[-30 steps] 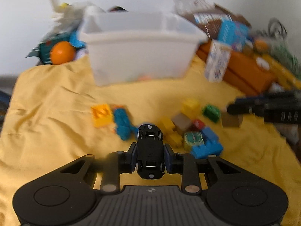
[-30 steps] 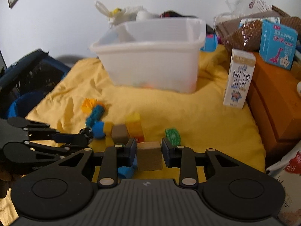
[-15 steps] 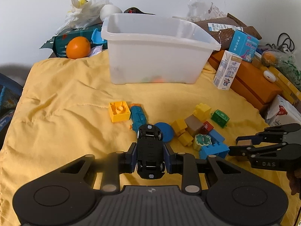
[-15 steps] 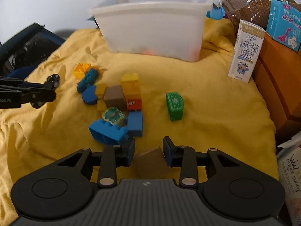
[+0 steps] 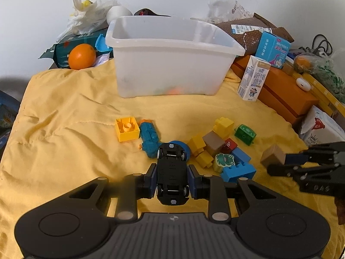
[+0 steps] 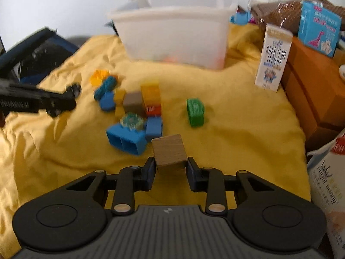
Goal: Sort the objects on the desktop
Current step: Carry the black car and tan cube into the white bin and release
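Left tongs are clamping the black toy car, its long axis running straight out along the fingers toward the white bin, which is sitting well ahead across the yellow cloth. Block pile is lying just right of the car. Right tongs are closing around the wooden cube, cube sitting between the jaws and poking forward, bin far ahead. Versus a second ago: left hasn't budged, while the right has dipped lower toward the cloth, and the cube slid out further between the tips.
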Motion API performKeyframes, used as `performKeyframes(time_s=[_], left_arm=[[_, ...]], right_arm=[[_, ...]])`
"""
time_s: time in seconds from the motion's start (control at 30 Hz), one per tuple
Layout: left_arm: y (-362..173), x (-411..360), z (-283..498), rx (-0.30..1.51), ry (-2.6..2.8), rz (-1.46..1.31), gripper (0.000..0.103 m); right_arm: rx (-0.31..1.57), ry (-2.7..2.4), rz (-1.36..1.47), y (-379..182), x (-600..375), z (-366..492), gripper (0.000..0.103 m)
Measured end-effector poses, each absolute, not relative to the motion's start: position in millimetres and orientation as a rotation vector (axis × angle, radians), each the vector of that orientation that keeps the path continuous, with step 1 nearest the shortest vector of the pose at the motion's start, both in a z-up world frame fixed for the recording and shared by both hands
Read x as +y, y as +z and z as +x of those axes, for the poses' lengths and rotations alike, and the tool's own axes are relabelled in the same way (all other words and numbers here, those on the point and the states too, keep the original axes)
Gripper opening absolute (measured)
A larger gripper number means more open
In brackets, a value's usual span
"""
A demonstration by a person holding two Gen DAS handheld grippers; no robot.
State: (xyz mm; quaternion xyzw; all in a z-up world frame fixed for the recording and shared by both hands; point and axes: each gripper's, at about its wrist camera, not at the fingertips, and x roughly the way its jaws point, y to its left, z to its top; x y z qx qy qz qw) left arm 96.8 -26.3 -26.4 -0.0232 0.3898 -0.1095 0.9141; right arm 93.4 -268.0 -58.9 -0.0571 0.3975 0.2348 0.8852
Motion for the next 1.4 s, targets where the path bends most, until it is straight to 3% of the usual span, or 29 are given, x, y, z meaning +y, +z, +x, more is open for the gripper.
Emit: performKeyframes(time_s=[0.3, 0.5, 0.7, 0.87, 0.93, 0.97, 1.0, 1.03, 1.27, 1.4], left_arm=[[26.5, -17.6, 139.7, 0.694, -0.206, -0.067, 0.032], [88.1, -12.3, 204.6, 0.656, -0.176, -0.089, 0.032], [119.8, -27.8, 263.6, 0.711, -0.212, -0.03, 0.032], [119.7, -29.7, 295.6, 0.77, -0.193, -0.046, 0.033], [117.6, -28.7, 304.0, 0.781, -0.178, -0.058, 0.052], [116.1, -28.1, 305.6, 0.784, -0.162, -0.058, 0.067], [115.4, -27.5, 304.7, 0.774, -0.137, -0.051, 0.07], [113.5, -26.5, 300.9, 0.76, -0.124, -0.042, 0.07], [76.5, -20.3, 235.7, 0.708, -0.176, 0.009, 0.07], [25.9, -28.9, 173.7, 0.734, -0.228, 0.014, 0.069]], right_arm=[[0.669, 0.492, -0.013, 1.4, -270.0, 112.4, 0.034], [0.565, 0.501, 0.008, 73.7, -260.6, 172.9, 0.034], [0.595, 0.478, 0.025, 116.0, -248.3, 241.9, 0.034], [0.698, 0.461, 0.0, 111.7, -235.8, 284.1, 0.034], [0.726, 0.459, 0.004, 108.2, -233.8, 295.3, 0.036], [0.733, 0.449, 0.008, 106.6, -232.8, 301.1, 0.037], [0.727, 0.438, 0.008, 105.8, -234.5, 303.5, 0.052], [0.72, 0.424, 0.002, 105.7, -233.9, 306.0, 0.063], [0.655, 0.467, -0.028, 97.2, -240.3, 273.2, 0.058], [0.633, 0.517, -0.022, 68.0, -254.0, 216.9, 0.057]])
